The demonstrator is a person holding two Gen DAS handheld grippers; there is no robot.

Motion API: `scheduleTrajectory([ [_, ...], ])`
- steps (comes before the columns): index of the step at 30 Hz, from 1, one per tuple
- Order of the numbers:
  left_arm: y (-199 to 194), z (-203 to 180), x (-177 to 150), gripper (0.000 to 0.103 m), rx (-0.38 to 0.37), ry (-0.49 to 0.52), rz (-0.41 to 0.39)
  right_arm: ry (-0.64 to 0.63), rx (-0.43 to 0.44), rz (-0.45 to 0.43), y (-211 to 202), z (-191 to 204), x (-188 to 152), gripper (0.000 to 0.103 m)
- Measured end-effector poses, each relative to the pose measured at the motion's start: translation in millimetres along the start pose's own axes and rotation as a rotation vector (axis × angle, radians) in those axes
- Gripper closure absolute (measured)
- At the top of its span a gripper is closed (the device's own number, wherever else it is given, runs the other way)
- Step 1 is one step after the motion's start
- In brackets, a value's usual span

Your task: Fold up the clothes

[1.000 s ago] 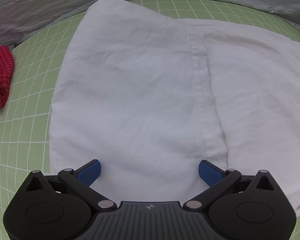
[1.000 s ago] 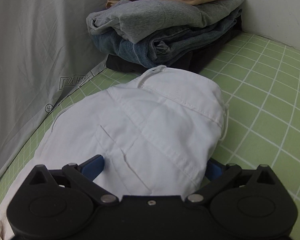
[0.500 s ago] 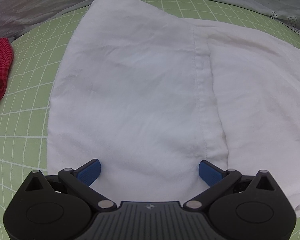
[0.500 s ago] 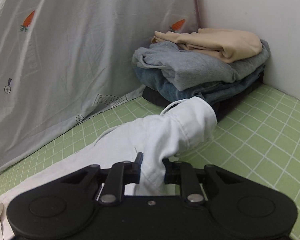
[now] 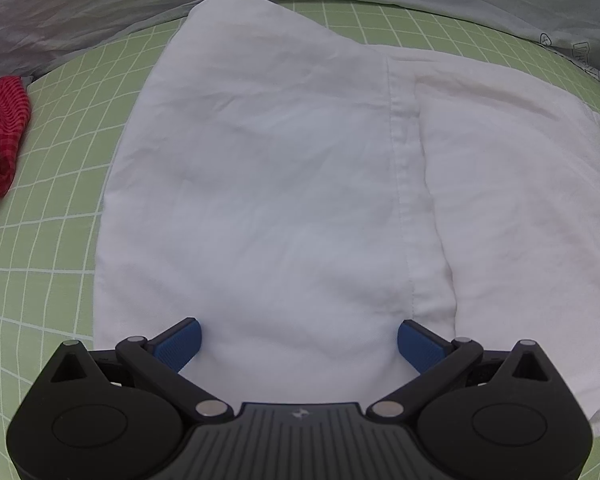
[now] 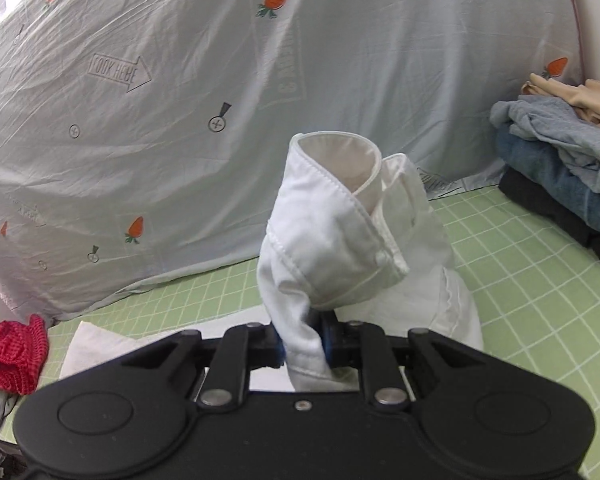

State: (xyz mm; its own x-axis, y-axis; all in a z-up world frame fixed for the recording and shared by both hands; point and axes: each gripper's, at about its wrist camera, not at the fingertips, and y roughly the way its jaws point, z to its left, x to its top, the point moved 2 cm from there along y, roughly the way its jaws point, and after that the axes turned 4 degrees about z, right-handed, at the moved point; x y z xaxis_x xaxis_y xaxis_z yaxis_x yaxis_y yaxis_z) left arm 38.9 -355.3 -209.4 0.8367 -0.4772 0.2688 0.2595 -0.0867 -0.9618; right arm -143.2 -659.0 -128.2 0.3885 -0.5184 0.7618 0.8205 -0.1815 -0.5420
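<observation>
Right wrist: fingers pinching white garment (raised); left gripper fingers spread w/ nothing held.

Your green grid mat carries the white shirt spread at centre. A red cloth lies far left; folded clothes are stacked far right

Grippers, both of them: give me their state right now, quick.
Left gripper: open, fingers spread over the white shirt, holding nothing.
Right gripper: closed on the white shirt, lifted.
</observation>
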Motion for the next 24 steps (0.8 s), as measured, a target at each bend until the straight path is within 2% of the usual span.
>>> scheduleTrajectory([
  [3, 0, 0, -1, 0.000, -0.001, -0.007, 0.000, 0.021, 0.063, 0.096, 19, 18, -25, 0.085],
  [6, 0, -2, -3, 0.000, 0.000, -0.012, -0.005, 0.056, 0.033, 0.254, 52, 21, -64, 0.085],
  [7, 0, -3, -3, 0.000, 0.000, -0.013, -0.007, 0.051, 0.022, 0.281, 58, 22, -74, 0.085],
  [11, 2, -8, -5, 0.000, -0.001, -0.015, -0.024, 0.022, -0.007, 0.279, 56, 37, -71, 0.085],
  [14, 1, -9, -7, 0.000, -0.003, -0.015, -0.027, 0.022, 0.044, 0.213, 44, 52, -56, 0.085],
  [17, -3, -3, -12, 0.000, -0.012, -0.012, -0.021, -0.070, 0.112, 0.190, 40, 83, -51, 0.086],
  [19, -5, 0, -13, 0.000, -0.017, -0.009, -0.021, -0.121, 0.146, 0.224, 47, 102, -61, 0.086],
  [22, -7, 0, -13, 0.000, -0.016, -0.008, -0.030, -0.151, 0.137, 0.341, 71, 117, -94, 0.085],
  [24, -8, 0, -15, 0.000, -0.016, -0.006, -0.036, -0.203, 0.112, 0.346, 72, 123, -105, 0.084],
])
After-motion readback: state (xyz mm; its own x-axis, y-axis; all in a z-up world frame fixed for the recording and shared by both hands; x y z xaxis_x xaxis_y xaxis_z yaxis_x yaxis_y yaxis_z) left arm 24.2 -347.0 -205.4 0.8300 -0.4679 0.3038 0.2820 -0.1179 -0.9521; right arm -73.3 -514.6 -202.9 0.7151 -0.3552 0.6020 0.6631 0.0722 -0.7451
